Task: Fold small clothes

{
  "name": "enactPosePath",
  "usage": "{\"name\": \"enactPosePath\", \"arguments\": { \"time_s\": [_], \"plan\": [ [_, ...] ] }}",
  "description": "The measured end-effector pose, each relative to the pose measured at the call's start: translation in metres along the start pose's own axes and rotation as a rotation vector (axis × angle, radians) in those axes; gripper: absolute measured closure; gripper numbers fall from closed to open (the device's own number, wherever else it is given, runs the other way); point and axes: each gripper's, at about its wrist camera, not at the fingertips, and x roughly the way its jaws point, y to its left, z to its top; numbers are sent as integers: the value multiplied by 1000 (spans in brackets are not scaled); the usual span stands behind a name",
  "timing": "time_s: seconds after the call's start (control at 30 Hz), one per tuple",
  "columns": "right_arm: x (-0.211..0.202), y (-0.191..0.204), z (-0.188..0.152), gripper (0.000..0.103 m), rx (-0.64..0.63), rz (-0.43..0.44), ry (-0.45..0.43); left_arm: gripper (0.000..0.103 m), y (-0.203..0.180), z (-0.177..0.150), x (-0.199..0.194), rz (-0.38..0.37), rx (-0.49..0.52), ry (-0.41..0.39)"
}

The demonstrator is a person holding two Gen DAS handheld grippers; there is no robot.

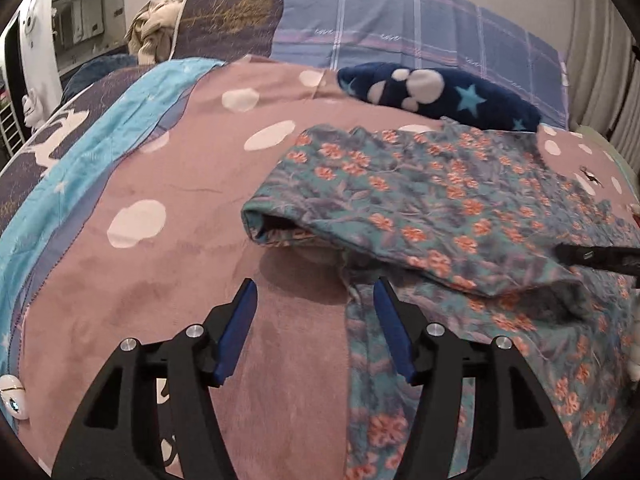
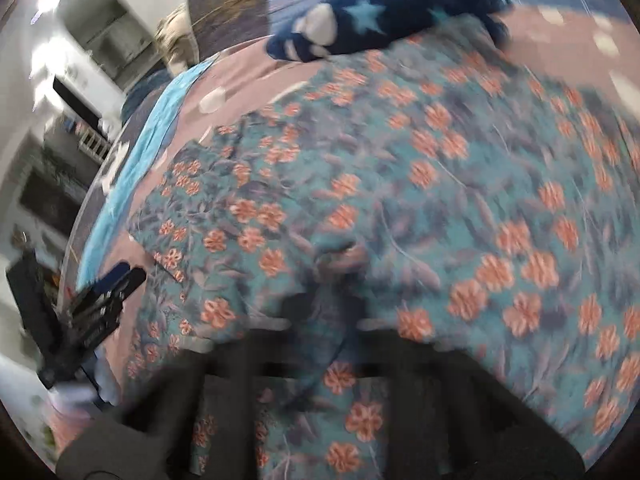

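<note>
Floral garment [image 1: 440,200] spread on pink dotted blanket [image 1: 160,280], one flap folded over, open hem facing left. Left gripper [image 1: 316,292] open, blue pads [image 1: 390,328] apart, nothing between them; right pad over garment edge, contact not discernible. Right gripper [image 2: 324,320] heavily blurred in its own view, fingers drawn together on a bunched fold of garment, probably pinched. In left view, only a dark tip of right gripper visible, cut off at frame edge. Navy star fleece [image 1: 436,96] beyond garment, touching its far edge. Plaid pillow [image 1: 400,28] behind.
</note>
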Motion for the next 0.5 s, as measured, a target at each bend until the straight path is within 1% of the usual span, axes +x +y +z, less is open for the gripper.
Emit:
{"name": "enactPosePath", "arguments": {
  "time_s": [0.07, 0.1, 0.13, 0.17, 0.23, 0.27, 0.33, 0.4, 0.47, 0.5],
  "plan": [
    [-35, 0, 12, 100, 0, 27, -108, 42, 2, 2, 1, -7, -14, -4],
    [-52, -1, 18, 100, -11, 13, -161, 42, 0, 3, 2, -7, -14, -8],
    [-73, -5, 26, 100, -24, -8, -218, 42, -1, 4, 3, -7, -11, -11],
    [-88, -11, 32, 100, -25, -35, -254, 42, -3, 6, 4, -7, -6, -12],
    [-106, -31, 44, 100, 0, -100, -290, 36, -8, 8, 9, -7, 11, -10],
    [-109, -43, 48, 100, 20, -124, -287, 33, -11, 9, 12, -9, 19, -9],
    [-104, -72, 53, 99, 72, -163, -256, 32, -19, 10, 18, -16, 50, 0],
    [-88, -96, 51, 95, 115, -187, -208, 32, -23, 11, 25, -8, 62, 18],
    [-75, -115, 42, 88, 164, -207, -165, 32, -23, 11, 30, -1, 58, 36],
    [-73, -123, 36, 77, 182, -205, -155, 32, -21, 12, 32, 1, 45, 42]
  ]
}}
